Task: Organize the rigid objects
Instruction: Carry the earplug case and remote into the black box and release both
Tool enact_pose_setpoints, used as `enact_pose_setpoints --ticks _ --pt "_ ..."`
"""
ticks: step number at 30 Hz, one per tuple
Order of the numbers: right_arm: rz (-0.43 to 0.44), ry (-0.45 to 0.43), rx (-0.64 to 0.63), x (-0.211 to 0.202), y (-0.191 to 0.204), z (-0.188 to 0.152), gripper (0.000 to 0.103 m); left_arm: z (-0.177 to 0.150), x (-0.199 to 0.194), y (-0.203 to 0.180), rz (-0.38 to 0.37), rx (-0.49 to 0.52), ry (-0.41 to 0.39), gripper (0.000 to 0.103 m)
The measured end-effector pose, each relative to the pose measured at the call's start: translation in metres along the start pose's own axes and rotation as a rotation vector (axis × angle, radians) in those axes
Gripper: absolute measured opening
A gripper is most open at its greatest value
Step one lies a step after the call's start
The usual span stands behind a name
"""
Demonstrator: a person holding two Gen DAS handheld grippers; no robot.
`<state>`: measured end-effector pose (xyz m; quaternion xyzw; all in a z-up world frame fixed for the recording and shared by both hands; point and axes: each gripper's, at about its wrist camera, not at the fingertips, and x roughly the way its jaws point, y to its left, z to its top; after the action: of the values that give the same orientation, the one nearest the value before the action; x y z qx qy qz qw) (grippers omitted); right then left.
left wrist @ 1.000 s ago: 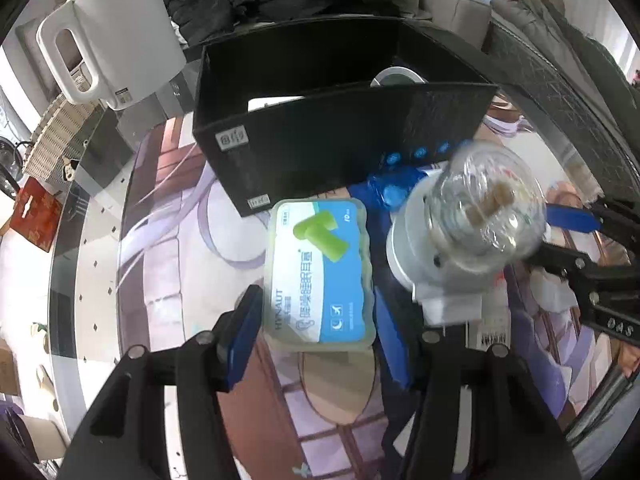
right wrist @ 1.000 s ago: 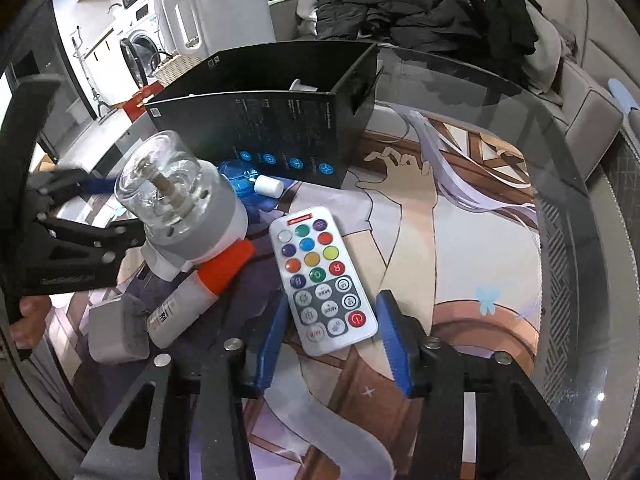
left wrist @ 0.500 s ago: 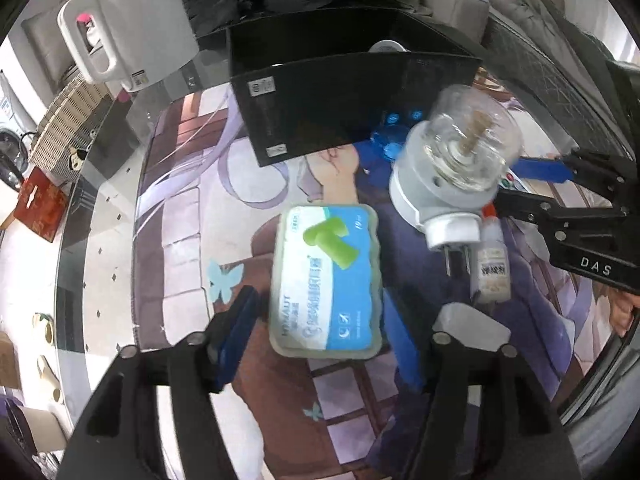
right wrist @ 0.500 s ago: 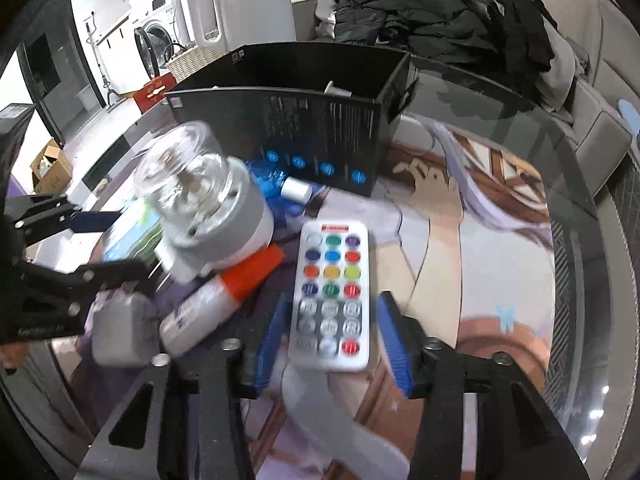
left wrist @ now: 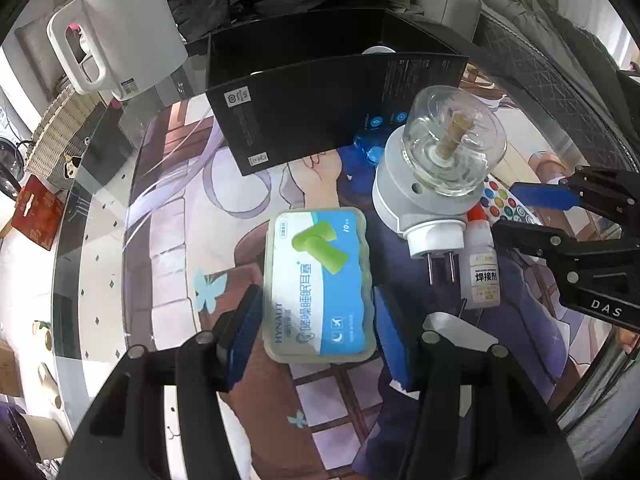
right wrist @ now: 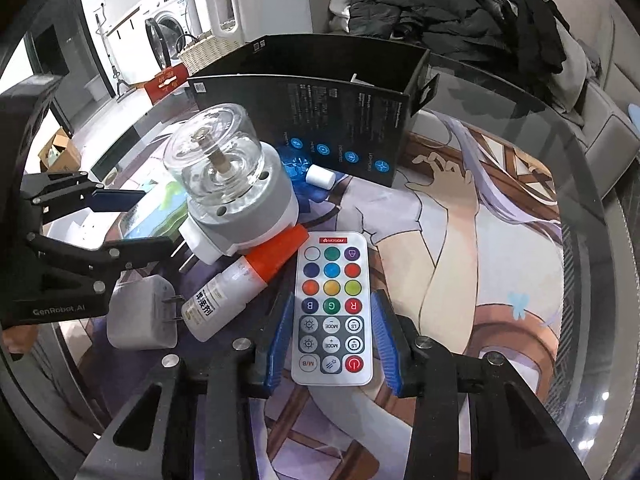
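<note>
Plainly, both grippers are set over flat, stiff things that lie on the printed mat of the glass worktop, on the near side of the open black box (left wrist: 336, 112).

The left gripper (left wrist: 318, 332) straddles the earplug case (left wrist: 320, 284); its jaws have just been closing, and the blue pads sit right against the case's long sides, though whether they truly press I cannot tell. The case looks like a light, hard plastic shell with wavy edges and a glossy label. It should hold its shape under a squeeze, yet the smooth sides may slip, so a hold across the narrow width near the middle seems best.

The right gripper (right wrist: 332, 340) straddles the remote control (right wrist: 333, 308), jaws likewise just closing, with a thin gap showing on each side, so it has nothing in hold yet. The remote is thin, rigid and probably very light; its low edges give the pads little to bite on, so the fingers likely need to reach right down to the mat and pinch the long sides at mid-length.

Between the two grippers lie a plug-in lamp with a glass dome (right wrist: 228, 196), fragile by the look of it, a small bottle with an orange cap (right wrist: 240, 288) leaning against it, and a white charger (right wrist: 142, 314).
</note>
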<state>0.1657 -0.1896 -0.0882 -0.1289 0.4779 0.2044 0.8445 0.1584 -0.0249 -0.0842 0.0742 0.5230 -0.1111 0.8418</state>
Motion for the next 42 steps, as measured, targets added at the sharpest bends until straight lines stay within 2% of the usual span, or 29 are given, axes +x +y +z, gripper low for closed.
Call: enact_pose_setpoints --ticks 4,8,17,24,26,30,33,37,42 --pt "0.008 -0.007 -0.002 -0.002 0.000 0.000 0.039 -0.001 -0.007 -0.003 -0.004 0.008 -0.026 0.055" --pt "0.011 -0.050 0.017 -0.015 -0.001 0.000 0.039 -0.001 -0.021 -0.005 0.002 0.009 -0.074 0.055" --pt "0.000 -0.165 0.023 -0.048 0.009 0.002 0.039 0.003 -0.059 -0.005 0.015 0.001 -0.233 0.055" --pt "-0.036 -0.351 -0.006 -0.092 0.025 0.000 0.039 -0.001 -0.095 0.000 0.049 -0.016 -0.416 0.055" --pt "-0.061 -0.432 -0.026 -0.109 0.033 -0.003 0.039 -0.004 -0.109 0.003 0.071 -0.027 -0.489 0.055" --pt "-0.132 -0.659 -0.073 -0.154 0.053 -0.015 0.039 -0.012 -0.137 0.011 0.093 -0.057 -0.630 0.055" --pt "-0.162 -0.767 -0.095 -0.176 0.063 -0.023 0.039 -0.017 -0.152 0.016 0.096 -0.069 -0.705 0.055" --pt "-0.167 -0.809 -0.114 -0.186 0.072 -0.024 0.039 -0.014 -0.160 0.015 0.106 -0.065 -0.735 0.055" --pt "-0.142 -0.798 -0.086 -0.182 0.069 -0.008 0.039 0.000 -0.159 0.013 0.106 -0.069 -0.739 0.055"
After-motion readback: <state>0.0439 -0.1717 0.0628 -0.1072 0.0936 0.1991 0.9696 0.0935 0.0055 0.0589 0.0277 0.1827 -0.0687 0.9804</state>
